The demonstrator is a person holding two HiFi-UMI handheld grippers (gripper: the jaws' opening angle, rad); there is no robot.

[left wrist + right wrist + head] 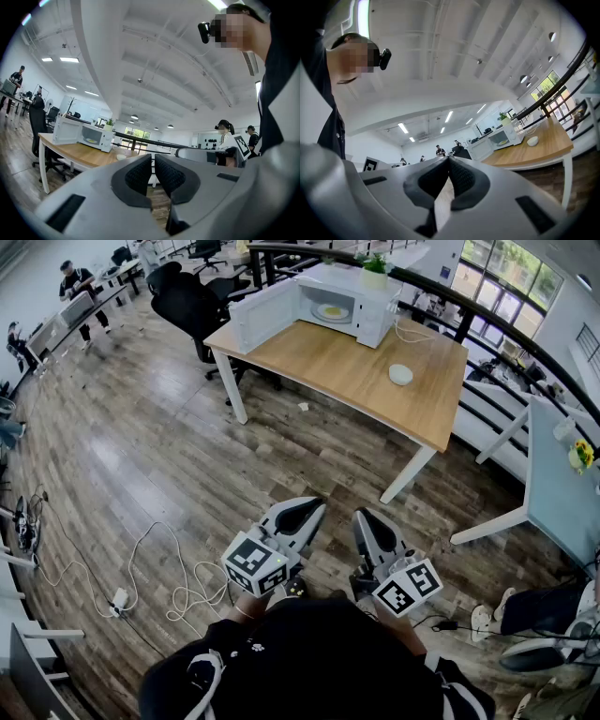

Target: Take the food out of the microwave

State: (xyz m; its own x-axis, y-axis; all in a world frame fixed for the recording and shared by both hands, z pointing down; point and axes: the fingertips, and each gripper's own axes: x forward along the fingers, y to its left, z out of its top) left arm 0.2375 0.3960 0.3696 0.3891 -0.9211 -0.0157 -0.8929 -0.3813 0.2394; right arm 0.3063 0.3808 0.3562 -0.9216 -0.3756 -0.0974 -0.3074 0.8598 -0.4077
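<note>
Top centre of the head view, the microwave [342, 301] sits on the desk [347, 371] with its door swung open and the food [332, 311], a yellowish plateful, still inside, while the left claw [305, 512] and right claw [366, 521] hang low in the frame over the wood floor, well apart from the desk. Left gripper view: claw pads almost together with only a thin slit and nothing in it, microwave small at mid left. Right gripper view: claw closed tip to tip and empty, microwave far off at mid right, so I judge the door-opening done, with approach, grasp and lift-out all left.
</note>
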